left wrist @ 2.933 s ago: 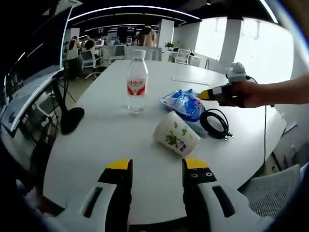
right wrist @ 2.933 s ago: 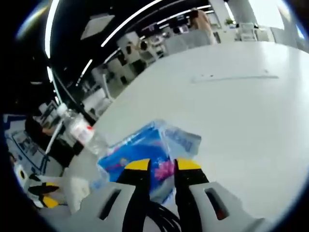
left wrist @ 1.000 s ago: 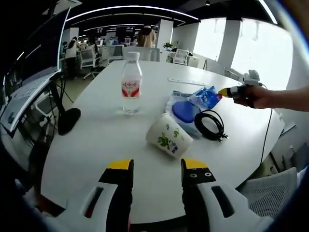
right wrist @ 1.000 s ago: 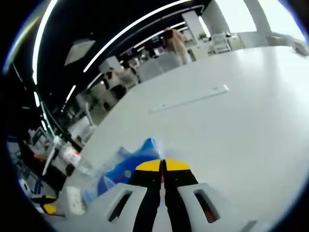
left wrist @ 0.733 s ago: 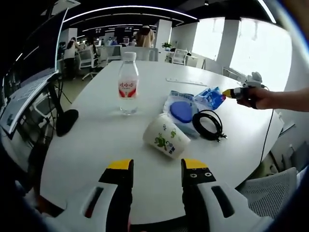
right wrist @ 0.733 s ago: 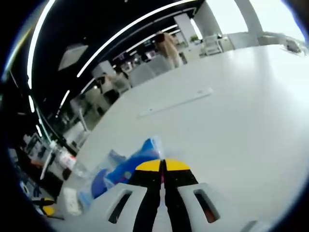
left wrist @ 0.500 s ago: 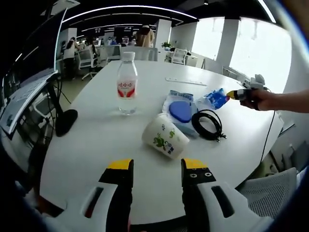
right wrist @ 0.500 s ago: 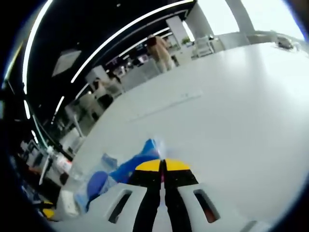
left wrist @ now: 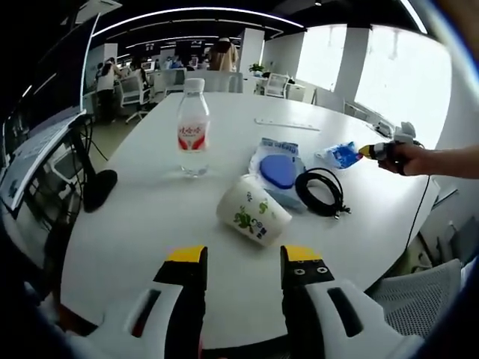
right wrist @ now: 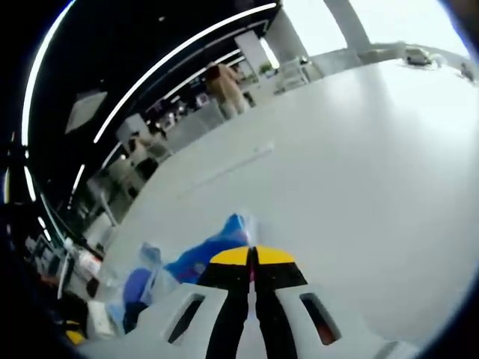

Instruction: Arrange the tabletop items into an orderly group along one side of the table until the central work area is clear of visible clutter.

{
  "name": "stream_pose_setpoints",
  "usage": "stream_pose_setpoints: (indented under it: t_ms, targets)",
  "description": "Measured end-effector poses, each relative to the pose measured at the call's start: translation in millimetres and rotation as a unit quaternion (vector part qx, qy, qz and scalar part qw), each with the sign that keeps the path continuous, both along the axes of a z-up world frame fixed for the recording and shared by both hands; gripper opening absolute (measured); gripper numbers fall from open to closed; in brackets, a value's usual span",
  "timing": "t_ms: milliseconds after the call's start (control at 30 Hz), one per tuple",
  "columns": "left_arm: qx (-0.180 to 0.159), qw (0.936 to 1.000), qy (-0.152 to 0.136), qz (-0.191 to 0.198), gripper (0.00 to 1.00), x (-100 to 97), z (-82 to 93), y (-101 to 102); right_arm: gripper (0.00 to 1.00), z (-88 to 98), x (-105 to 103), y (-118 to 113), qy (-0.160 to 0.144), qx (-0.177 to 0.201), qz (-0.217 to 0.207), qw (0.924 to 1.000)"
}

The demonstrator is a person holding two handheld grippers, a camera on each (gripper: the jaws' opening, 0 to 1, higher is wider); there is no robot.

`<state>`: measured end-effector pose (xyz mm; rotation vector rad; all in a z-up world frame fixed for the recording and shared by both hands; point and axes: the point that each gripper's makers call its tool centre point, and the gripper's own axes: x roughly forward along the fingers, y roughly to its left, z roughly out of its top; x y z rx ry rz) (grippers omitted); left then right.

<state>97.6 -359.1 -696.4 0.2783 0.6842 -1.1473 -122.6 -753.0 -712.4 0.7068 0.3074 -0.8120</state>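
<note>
From the left gripper view, a white oval table (left wrist: 142, 224) stretches ahead in an open office. At the far left, a dark round stand base (left wrist: 99, 188) sits near the table's edge. Further in stands an upright clear water bottle (left wrist: 192, 128) with a red label and white cap. Toward the middle, a white paper cup (left wrist: 252, 212) printed with green figures lies on its side, its mouth turned toward the camera. Just behind it rests a clear plastic pack with a blue round lid (left wrist: 278, 170), and just beside that lies a coiled black cable (left wrist: 322, 191). At the right, a blue and white packet (left wrist: 340, 155) is pinched at one end by the right gripper (left wrist: 367, 151), which a person's hand (left wrist: 402, 156) holds out over the table. At the bottom of this view, the left gripper (left wrist: 239, 258) hovers above the near edge with its yellow-tipped jaws wide apart, holding nothing. In the right gripper view, the right gripper (right wrist: 254, 257) shows its yellow tips pressed together on the blue packet (right wrist: 209, 250), which trails off to the left above the white tabletop.
</note>
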Motion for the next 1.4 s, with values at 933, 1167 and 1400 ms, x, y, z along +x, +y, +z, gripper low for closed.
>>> stream_pose_setpoints:
  t_ms: [933,1167,1400]
  targets:
    - [0.002,1.0000,0.006,0.004,0.38,2.1,-2.9,3,0.00,-29.5,-6,22,0.023,0.024,0.010,0.9994]
    - [0.003,1.0000,0.006,0.003,0.38,1.0,-2.9,3,0.06,-27.3,-8,27,0.036,0.019,0.018,0.9990]
    - [0.003,1.0000,0.006,-0.001,0.38,-0.9,-3.2,2,0.09,-20.3,-6,28,0.034,0.011,0.026,0.9990]
